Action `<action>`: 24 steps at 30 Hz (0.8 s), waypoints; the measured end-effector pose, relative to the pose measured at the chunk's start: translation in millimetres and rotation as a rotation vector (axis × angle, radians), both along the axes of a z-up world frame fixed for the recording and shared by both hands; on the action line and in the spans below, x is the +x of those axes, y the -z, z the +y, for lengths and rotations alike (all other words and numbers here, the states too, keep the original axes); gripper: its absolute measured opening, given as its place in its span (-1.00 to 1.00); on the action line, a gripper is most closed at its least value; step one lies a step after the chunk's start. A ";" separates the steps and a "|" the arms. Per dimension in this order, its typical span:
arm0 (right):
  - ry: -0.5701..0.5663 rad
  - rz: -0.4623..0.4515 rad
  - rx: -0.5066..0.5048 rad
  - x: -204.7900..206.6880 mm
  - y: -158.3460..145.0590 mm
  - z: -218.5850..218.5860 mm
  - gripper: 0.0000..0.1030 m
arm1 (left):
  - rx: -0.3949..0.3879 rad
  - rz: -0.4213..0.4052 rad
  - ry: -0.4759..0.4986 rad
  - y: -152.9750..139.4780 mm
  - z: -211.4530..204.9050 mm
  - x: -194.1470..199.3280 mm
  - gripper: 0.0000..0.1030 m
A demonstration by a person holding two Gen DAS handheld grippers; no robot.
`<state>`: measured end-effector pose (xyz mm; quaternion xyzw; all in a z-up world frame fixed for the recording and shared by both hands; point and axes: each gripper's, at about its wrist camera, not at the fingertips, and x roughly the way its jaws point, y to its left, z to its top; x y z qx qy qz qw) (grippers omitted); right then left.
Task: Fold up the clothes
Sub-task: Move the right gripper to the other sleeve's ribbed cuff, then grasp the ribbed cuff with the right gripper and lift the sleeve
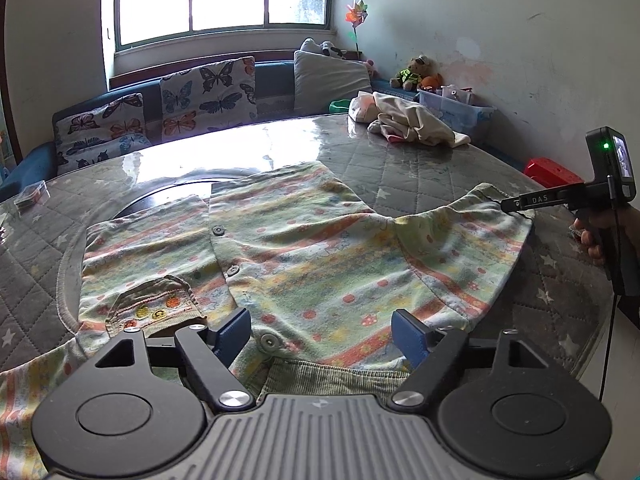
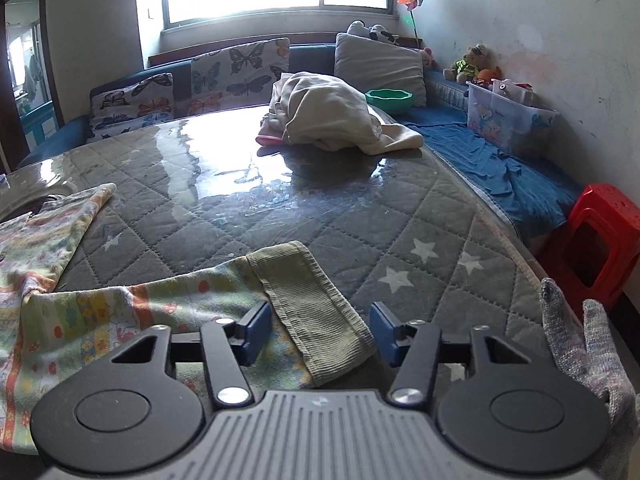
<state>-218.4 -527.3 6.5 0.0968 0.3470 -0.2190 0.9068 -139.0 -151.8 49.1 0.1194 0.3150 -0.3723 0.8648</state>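
Lying spread on the quilted grey surface (image 1: 420, 168): one small shirt (image 1: 320, 256), pale green cotton with orange and yellow stripes, red dots and cartoon prints. Front placket runs up the middle with round buttons; a ribbed olive pocket with embroidered motifs sits on its left side. Ribbed olive trim edges the hem near the camera. One sleeve stretches out to the right, its ribbed olive cuff (image 2: 316, 316) lying flat, fabric creased.

Left gripper (image 1: 322, 336): jaws wide apart over the shirt's lower edge, pads not pressing the cloth.

Right gripper (image 2: 318, 332): jaws part open, straddling the cuff, pads clear of it on both sides; nothing held. A gloved hand (image 2: 588, 356) shows beside it.

Beyond: a heap of cream clothes (image 2: 332, 116) at the surface's far side.
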 end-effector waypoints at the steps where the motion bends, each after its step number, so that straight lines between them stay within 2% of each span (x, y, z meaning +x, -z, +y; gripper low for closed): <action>1: -0.001 0.000 0.001 -0.1 0.0 0.3 0.00 | -0.002 0.001 0.004 -0.3 -1.3 -0.5 0.55; 6: 0.000 -0.001 -0.005 -2.5 -0.2 1.4 0.06 | -0.001 0.000 0.023 -0.3 -10.0 -3.4 0.56; 10: -0.004 -0.005 -0.003 -6.1 1.2 3.3 0.03 | 0.005 0.013 0.025 2.4 -17.0 -2.9 0.60; 13: -0.019 -0.006 0.001 -6.8 0.2 5.2 -0.26 | 0.015 0.022 0.029 5.7 -23.1 -2.4 0.62; 15: -0.026 -0.007 0.015 -6.8 -1.4 6.0 -0.58 | 0.026 0.026 0.028 7.7 -27.3 -2.1 0.65; 18: -0.023 -0.016 0.027 -8.7 -3.5 7.2 -0.76 | 0.044 0.034 0.024 10.2 -32.5 -1.5 0.71; 24: -0.013 -0.067 0.068 -16.3 -11.7 8.3 -0.83 | 0.084 0.033 0.011 15.8 -37.4 -0.5 0.77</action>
